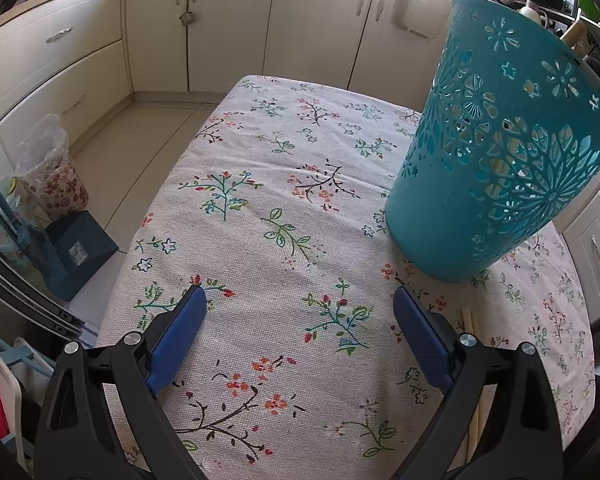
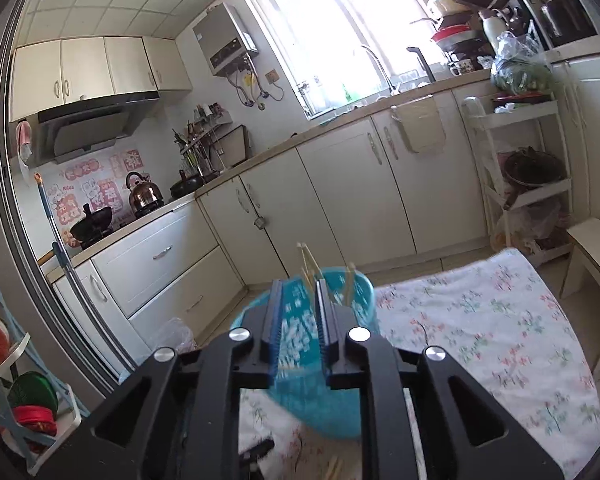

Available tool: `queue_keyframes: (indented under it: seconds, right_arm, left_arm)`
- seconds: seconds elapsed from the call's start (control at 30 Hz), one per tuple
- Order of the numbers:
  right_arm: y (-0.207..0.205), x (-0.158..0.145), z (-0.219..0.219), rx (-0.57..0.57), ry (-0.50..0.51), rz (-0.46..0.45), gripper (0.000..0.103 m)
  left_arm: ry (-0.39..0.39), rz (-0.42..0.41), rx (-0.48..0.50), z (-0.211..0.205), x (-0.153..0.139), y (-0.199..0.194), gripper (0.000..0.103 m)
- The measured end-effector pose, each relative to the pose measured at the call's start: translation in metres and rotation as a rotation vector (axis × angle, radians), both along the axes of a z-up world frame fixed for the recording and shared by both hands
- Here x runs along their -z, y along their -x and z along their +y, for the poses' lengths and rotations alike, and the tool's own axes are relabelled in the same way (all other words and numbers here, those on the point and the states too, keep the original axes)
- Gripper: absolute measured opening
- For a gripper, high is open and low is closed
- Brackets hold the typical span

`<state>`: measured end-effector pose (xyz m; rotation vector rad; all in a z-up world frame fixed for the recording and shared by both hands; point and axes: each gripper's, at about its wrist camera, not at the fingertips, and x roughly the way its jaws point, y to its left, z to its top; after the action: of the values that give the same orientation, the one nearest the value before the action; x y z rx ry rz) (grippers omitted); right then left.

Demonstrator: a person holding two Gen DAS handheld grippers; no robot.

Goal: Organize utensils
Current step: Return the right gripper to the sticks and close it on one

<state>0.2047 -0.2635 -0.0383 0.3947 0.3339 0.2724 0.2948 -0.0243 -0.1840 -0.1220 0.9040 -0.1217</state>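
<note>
Several chopsticks [image 2: 309,258] stand in the teal basket [image 1: 496,168] — two more chopsticks [image 1: 473,322] remain on the table [image 1: 260,208]; left gripper [image 1: 300,300] spread wide and empty, right gripper [image 2: 298,286] narrowly parted — grip state indeterminate.

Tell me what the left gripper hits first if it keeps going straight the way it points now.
Most likely only the floral tablecloth: the open left gripper points along bare cloth toward the far table edge. The teal basket stands right of that line and the chopsticks lie beside the right finger. Depth is uncertain.

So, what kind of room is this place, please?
A home kitchen, it seems. There are cream cabinets under a counter, a kettle on the stove below a range hood, and a sink tap by the window.
</note>
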Motion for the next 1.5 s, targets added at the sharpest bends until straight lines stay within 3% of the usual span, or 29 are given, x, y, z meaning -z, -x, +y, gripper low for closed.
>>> queue_keyframes:
  seconds: [0.13, 0.3, 0.43, 0.8, 1.27, 1.5]
  right_arm:
    - [0.035, 0.034, 0.0, 0.004, 0.027, 0.123, 0.031]
    - [0.055, 0.088, 0.002, 0.011, 0.088, 0.288, 0.032]
    - [0.051, 0.105, -0.005, 0.037, 0.095, 0.37, 0.032]
    - [0.045, 0.121, 0.039, -0.096, 0.179, 0.461, 0.03]
    - [0.02, 0.131, 0.059, -0.096, 0.228, 0.527, 0.028]
    - [0.016, 0.131, 0.062, -0.09, 0.283, 0.525, 0.021]
  left_arm:
    - [-0.007, 0.002, 0.002, 0.0, -0.001, 0.001, 0.092]
    - [-0.011, 0.003, -0.003, 0.0, -0.001, 0.003, 0.093]
    - [-0.009, 0.004, -0.008, 0.002, -0.001, 0.003, 0.093]
    - [-0.011, 0.005, -0.009, 0.001, -0.001, 0.003, 0.095]
    - [-0.006, 0.006, -0.009, 0.001, 0.0, 0.002, 0.095]
    - [-0.006, 0.006, -0.009, 0.001, 0.0, 0.002, 0.095]
